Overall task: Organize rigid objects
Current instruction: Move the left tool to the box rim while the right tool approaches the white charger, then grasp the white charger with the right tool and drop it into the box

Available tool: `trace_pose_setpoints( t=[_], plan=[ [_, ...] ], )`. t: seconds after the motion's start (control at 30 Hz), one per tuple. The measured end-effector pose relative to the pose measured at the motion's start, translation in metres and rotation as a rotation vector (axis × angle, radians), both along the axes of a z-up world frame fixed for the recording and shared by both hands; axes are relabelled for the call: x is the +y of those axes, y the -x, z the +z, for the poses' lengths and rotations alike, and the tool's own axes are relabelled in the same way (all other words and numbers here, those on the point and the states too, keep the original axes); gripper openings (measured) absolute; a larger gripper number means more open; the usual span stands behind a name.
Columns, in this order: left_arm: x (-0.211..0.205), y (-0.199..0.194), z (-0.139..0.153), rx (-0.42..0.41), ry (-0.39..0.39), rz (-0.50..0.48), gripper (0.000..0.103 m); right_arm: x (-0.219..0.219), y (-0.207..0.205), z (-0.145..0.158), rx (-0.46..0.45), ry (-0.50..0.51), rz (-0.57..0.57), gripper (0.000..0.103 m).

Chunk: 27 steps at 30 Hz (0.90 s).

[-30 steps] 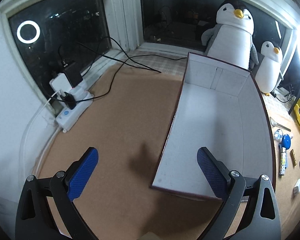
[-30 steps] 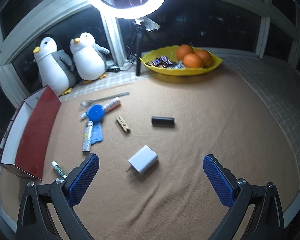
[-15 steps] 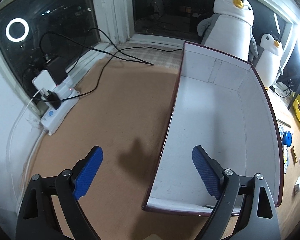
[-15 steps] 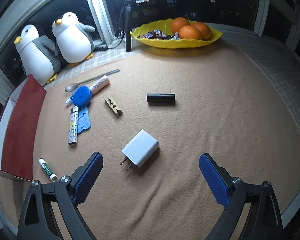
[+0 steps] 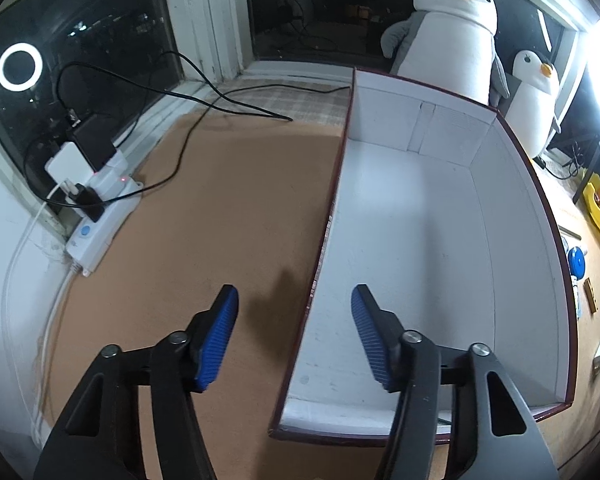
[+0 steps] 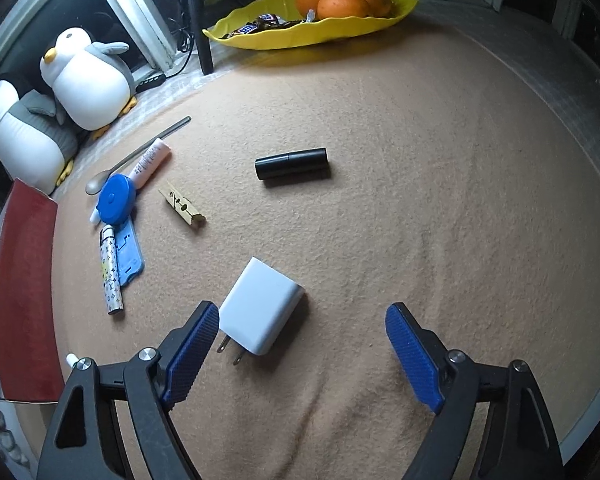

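- Left gripper (image 5: 294,332) open, jaws set apart on both sides of the box's left wall, holding nothing
- Box (image 5: 512,216) with dark red outside and white inside, lying on the counter (image 5: 204,232) and holding nothing visible
- One blue pad (image 5: 216,340) outside the box over the brown surface, the other blue pad above the box floor
- Right gripper (image 6: 302,354) wide open, empty, low over the white charger (image 6: 260,306)
- White charger flat on the counter, prongs pointing toward the gripper, just beside the left blue finger (image 6: 192,350); cannot tell if touching
- Black tube (image 6: 291,163) beyond the charger, well apart from it, lying on its side
- Wooden clothespin (image 6: 182,208) left of the black tube, between the tube and the blue round case (image 6: 116,199)
- Pink-white tube (image 6: 148,162) and metal spoon (image 6: 136,156) just behind the blue round case, near each other
- Patterned lighter (image 6: 111,272) and blue flat holder (image 6: 128,256) side by side, below the blue round case and left of the charger
- Red outer wall of the box at far left of the charger in the right wrist view
- Two penguin toys (image 6: 88,80) behind the box, at the window
- Yellow dish (image 6: 312,32) with oranges (image 6: 340,4) and sweets far behind the black tube
- White power strip (image 5: 100,216) with plugs and black cables left of the box, against the window frame
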State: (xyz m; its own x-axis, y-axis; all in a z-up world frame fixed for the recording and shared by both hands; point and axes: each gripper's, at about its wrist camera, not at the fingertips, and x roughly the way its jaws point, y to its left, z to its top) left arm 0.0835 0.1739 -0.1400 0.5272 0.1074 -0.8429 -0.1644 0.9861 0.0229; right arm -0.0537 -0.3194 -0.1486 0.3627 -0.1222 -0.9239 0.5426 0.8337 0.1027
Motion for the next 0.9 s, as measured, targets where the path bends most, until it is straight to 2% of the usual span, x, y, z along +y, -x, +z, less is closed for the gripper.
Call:
trace_pose_setpoints(
  t=[0.13, 0.3, 0.37, 0.53, 0.67, 0.9],
  plan=[
    [-0.003, -0.002, -0.001, 0.001, 0.004, -0.014, 0.055, 0.002, -0.007, -0.002, 0.008, -0.002, 0.007, 0.081],
    [-0.004, -0.004, -0.003, 0.003, 0.007, -0.024, 0.055, 0.008, -0.018, -0.011, 0.048, -0.024, 0.013, 0.069],
    [-0.003, -0.004, -0.004, 0.005, 0.012, -0.022, 0.055, 0.010, -0.021, -0.016, 0.063, -0.033, 0.017, 0.066],
    [-0.003, -0.003, -0.007, 0.013, 0.019, -0.022, 0.055, 0.017, -0.028, -0.024, 0.097, -0.009, 0.040, 0.061],
    [-0.003, -0.004, -0.008, 0.015, 0.022, -0.017, 0.054, 0.019, -0.032, -0.025, 0.109, 0.030, 0.058, 0.052],
    [-0.001, -0.004, -0.009, 0.016, 0.028, -0.010, 0.045, 0.023, -0.037, -0.025, 0.111, 0.065, 0.080, 0.051]
  ],
)
